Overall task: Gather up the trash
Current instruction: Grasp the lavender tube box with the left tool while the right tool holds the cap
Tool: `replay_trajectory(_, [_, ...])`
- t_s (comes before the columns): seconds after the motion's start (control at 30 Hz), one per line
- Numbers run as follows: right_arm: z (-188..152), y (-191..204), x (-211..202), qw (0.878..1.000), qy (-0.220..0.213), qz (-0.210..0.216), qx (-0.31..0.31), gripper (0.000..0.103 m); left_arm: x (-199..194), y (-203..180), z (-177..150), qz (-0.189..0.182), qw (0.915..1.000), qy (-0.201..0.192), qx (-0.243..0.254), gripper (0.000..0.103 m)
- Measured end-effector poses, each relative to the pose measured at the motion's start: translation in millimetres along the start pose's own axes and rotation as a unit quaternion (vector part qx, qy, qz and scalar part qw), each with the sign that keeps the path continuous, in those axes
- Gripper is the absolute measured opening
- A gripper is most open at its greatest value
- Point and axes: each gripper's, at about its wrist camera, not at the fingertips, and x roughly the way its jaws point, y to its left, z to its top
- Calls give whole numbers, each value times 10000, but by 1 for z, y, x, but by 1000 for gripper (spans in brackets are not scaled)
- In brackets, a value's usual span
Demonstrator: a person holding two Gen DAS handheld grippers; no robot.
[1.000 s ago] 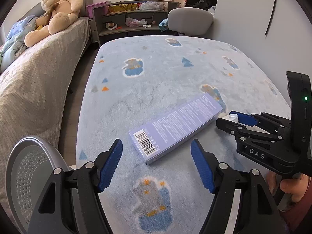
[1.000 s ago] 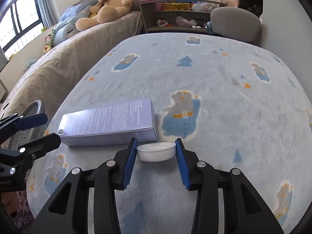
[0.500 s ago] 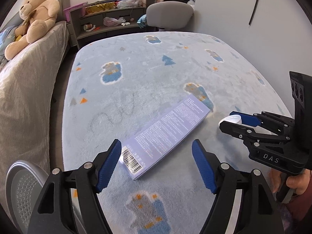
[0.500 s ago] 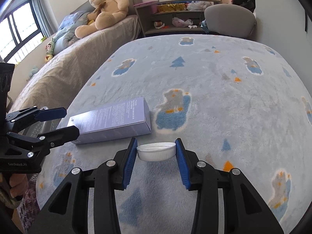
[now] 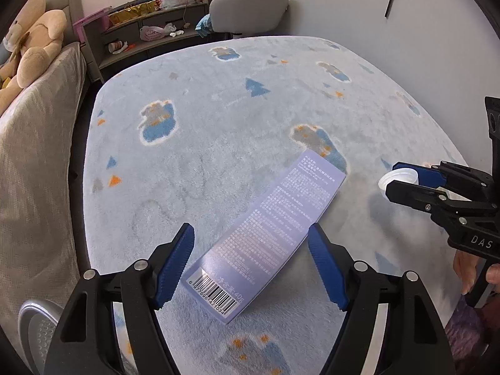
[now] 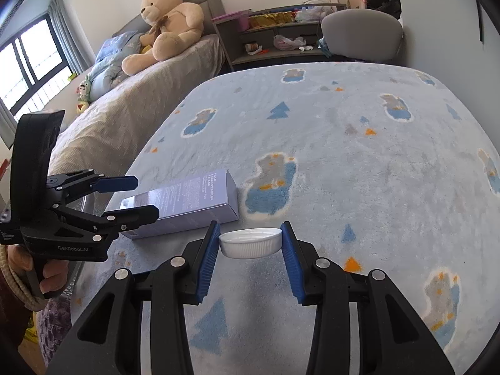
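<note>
Patterned rug (image 5: 218, 143): 1 purple box (image 5: 268, 234), 1 white cap (image 6: 250, 243), 2 hand-held grippers.

Left wrist cam sits on the left gripper (image 5: 250, 262), looks steeply down & fwd along its fingers, close over the purple box (image 5: 265, 234) on the blue rug (image 5: 218, 131). Right wrist cam rides the right gripper (image 6: 250, 247), tilted down less, near the rug too. Both share box, rug, grey chair (image 5: 248, 6), shelf (image 6: 275, 40), bed w/ teddy bear (image 6: 168, 22) (each also catches the other gripper at its frame edge).
</note>
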Motion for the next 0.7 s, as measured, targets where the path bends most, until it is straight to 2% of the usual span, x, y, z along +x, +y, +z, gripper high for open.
replay_trajectory(0.33, [0,-9,-12,9998,-120,11,142,39,-2,-16,-13,-205,9995,119,-185,72])
replay_trajectory(0.53, [-1,-14,-18,9996,-164,4,209,39,-11,-35,-25,-336,9987,33,-385,72])
replay_trajectory(0.7, [-3,-21,-23,9994,-197,-11,275,39,-11,-50,-29,-269,9986,-5,-459,72])
